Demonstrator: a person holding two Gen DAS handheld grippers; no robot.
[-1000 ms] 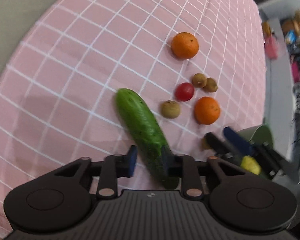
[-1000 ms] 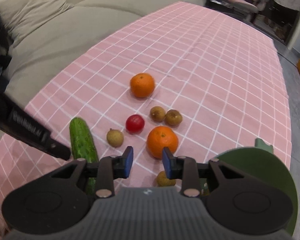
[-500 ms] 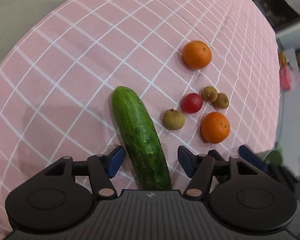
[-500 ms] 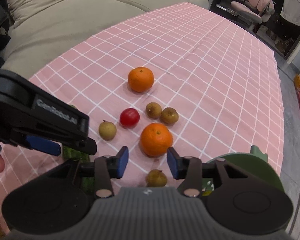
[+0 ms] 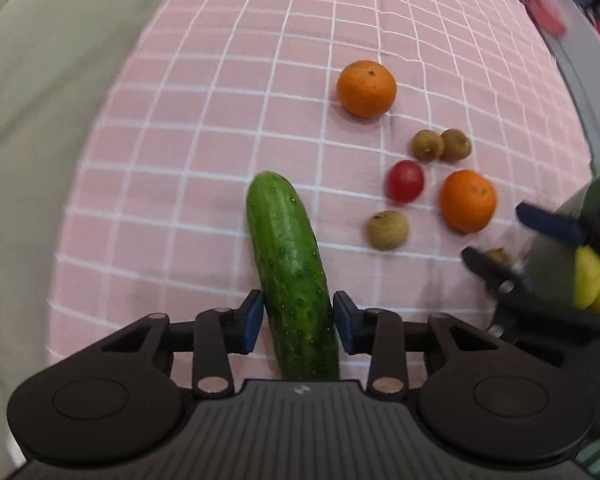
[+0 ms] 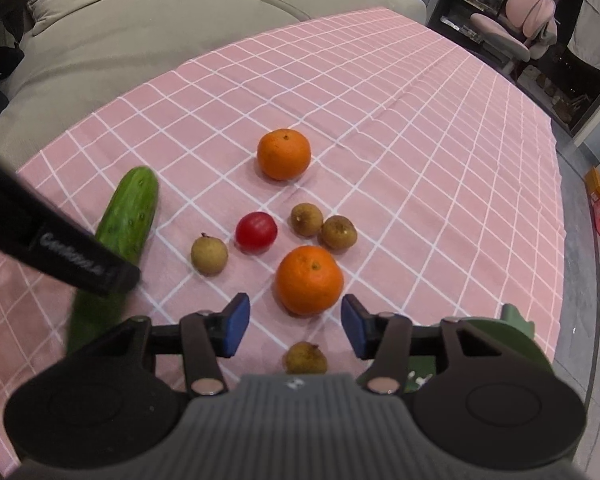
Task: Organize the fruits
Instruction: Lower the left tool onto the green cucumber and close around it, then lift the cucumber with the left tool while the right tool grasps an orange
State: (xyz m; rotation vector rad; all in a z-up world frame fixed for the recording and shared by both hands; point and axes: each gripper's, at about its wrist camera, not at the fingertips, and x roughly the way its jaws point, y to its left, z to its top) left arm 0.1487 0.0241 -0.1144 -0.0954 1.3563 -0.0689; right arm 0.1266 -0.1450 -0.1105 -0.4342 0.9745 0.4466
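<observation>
A green cucumber [image 5: 290, 268] lies on the pink checked cloth [image 5: 204, 152]. My left gripper [image 5: 298, 322] has closed on its near end, both pads touching its sides. The cucumber also shows in the right wrist view [image 6: 128, 216], partly behind the left gripper's finger. My right gripper [image 6: 295, 326] is open and empty, just in front of the near orange [image 6: 310, 280]. A far orange [image 6: 284, 154], a red tomato [image 6: 256, 232] and several small brown fruits [image 6: 209, 255] lie around. One brown fruit [image 6: 305, 358] lies below the right jaws.
A green bowl [image 6: 512, 344] sits at the right, behind the right gripper; in the left wrist view something yellow [image 5: 594, 284] shows in it. A beige sofa [image 6: 140, 28] borders the cloth's far left. A pink chair [image 6: 516, 24] stands far back.
My left gripper has closed from wide open onto the cucumber's near end. My right gripper has opened wider and come closer to the near orange.
</observation>
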